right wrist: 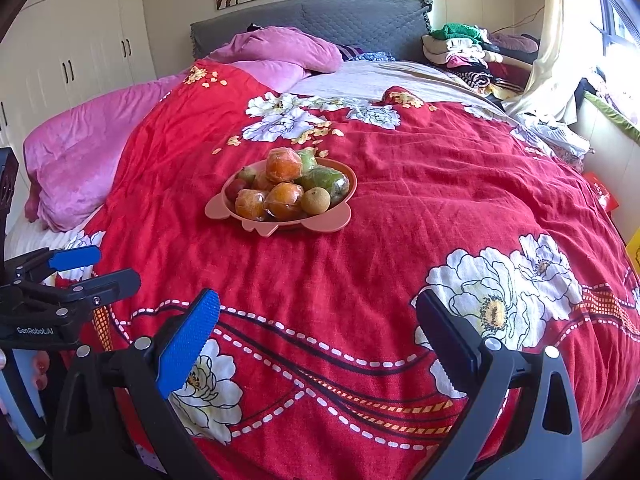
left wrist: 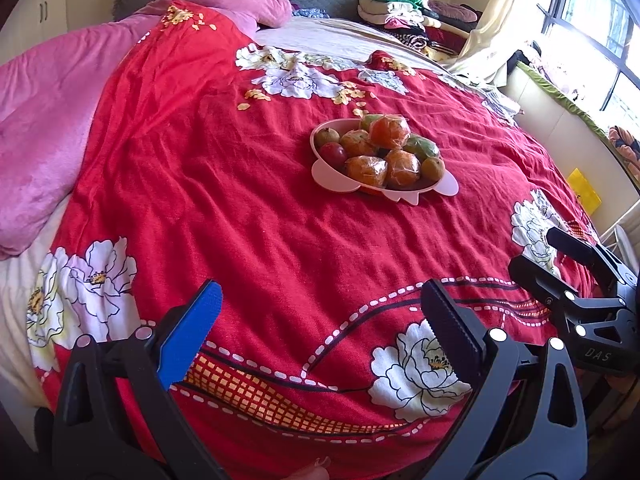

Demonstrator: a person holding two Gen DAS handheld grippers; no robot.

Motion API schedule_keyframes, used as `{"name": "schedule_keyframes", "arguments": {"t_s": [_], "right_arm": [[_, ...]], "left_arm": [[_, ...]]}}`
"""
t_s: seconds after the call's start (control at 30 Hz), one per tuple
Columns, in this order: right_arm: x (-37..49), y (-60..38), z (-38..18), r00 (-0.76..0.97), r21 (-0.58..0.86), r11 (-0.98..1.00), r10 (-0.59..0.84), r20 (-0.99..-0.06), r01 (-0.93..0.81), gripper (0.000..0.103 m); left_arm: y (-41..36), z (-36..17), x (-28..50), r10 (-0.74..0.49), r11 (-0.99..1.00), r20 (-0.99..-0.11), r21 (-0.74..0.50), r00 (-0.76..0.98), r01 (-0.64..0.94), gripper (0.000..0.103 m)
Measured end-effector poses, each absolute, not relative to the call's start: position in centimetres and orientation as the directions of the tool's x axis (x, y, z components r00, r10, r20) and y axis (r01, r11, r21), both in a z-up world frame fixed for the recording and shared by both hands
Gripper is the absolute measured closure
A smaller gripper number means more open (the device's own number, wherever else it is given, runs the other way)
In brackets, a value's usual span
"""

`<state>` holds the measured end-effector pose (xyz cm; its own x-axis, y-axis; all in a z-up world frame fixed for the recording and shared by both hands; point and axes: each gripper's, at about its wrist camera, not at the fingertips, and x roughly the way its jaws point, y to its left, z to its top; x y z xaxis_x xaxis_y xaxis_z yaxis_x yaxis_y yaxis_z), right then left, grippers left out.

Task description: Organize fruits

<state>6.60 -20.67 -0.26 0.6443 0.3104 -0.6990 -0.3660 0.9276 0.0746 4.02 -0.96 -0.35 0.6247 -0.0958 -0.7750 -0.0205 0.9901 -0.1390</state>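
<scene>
Since every fruit [left wrist: 378, 150] sits heaped in the pink bowl [left wrist: 326, 172] mid-bed [left wrist: 260, 220], toward 12 o'clock, left gripper [left wrist: 320, 320] and right gripper [right wrist: 320, 324] hang back, fingers wide, empty.

One pink bowl [right wrist: 347, 184] on the bed holds four plastic-wrapped oranges [right wrist: 283, 165], two wrapped green fruits [right wrist: 326, 179], one red fruit [right wrist: 234, 188] and two small brownish-green round fruits [right wrist: 315, 200], and two grippers, the left gripper [left wrist: 320, 316] and the right gripper [right wrist: 318, 320], are in view.
</scene>
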Motion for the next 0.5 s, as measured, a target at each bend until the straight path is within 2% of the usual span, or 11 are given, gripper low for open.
{"name": "schedule_keyframes", "arguments": {"t_s": [0.5], "right_arm": [[6.47,-20.66,-0.37,0.646,0.065,0.929,0.302,-0.701,-0.364,0.005]], "left_arm": [[-0.73,-0.31,3.93,-0.076,0.992,-0.779,-0.124,0.623,-0.034,0.010]]}}
